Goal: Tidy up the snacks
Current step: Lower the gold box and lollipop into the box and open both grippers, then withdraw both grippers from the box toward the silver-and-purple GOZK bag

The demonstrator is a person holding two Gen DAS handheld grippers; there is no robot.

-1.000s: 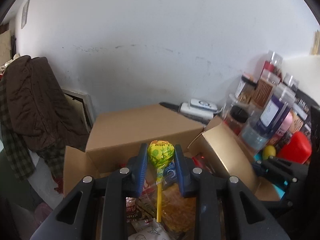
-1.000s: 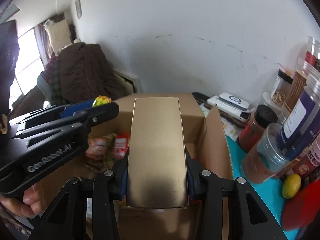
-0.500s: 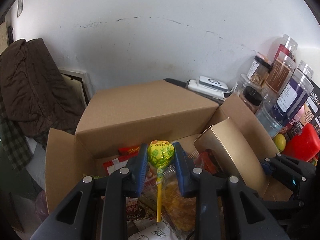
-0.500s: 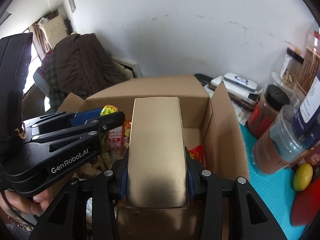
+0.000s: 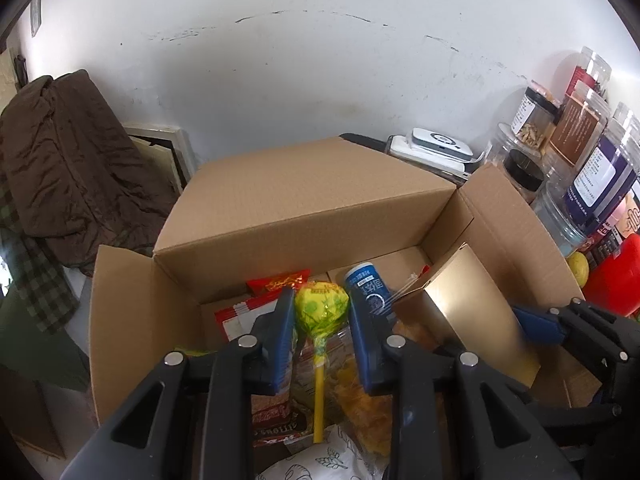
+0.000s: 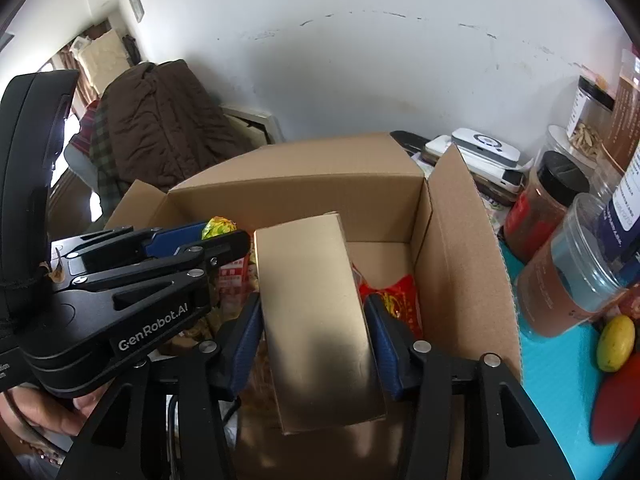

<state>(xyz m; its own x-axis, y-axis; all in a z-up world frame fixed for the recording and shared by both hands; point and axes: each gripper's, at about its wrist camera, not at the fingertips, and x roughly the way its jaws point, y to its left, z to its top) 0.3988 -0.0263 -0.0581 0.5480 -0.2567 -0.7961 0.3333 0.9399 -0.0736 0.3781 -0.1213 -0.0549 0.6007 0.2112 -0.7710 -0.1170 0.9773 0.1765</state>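
Note:
My left gripper point(image 5: 322, 316) is shut on a yellow-green wrapped lollipop point(image 5: 320, 312), held over the open cardboard box point(image 5: 312, 208). The lollipop also shows in the right wrist view point(image 6: 218, 227), where the left gripper point(image 6: 192, 244) sits at the left. My right gripper point(image 6: 314, 332) is shut on a gold rectangular box point(image 6: 316, 320), held inside the cardboard box point(image 6: 460, 264) on its right side. The gold box also shows in the left wrist view point(image 5: 472, 312). Snack packets point(image 5: 280, 282), a blue tube point(image 5: 368, 286) and a red packet point(image 6: 396, 296) lie in the box.
Jars and bottles point(image 5: 580, 168) stand right of the box on a teal mat point(image 6: 560, 380). A yellow fruit point(image 6: 616, 342) and a red object point(image 5: 612, 280) lie there. White devices point(image 6: 480, 152) sit behind the box. A brown jacket point(image 5: 64, 160) hangs at left.
Both grippers have tilted down and moved lower over the cardboard box with their loads. The box's inside and the snacks in it now show more fully.

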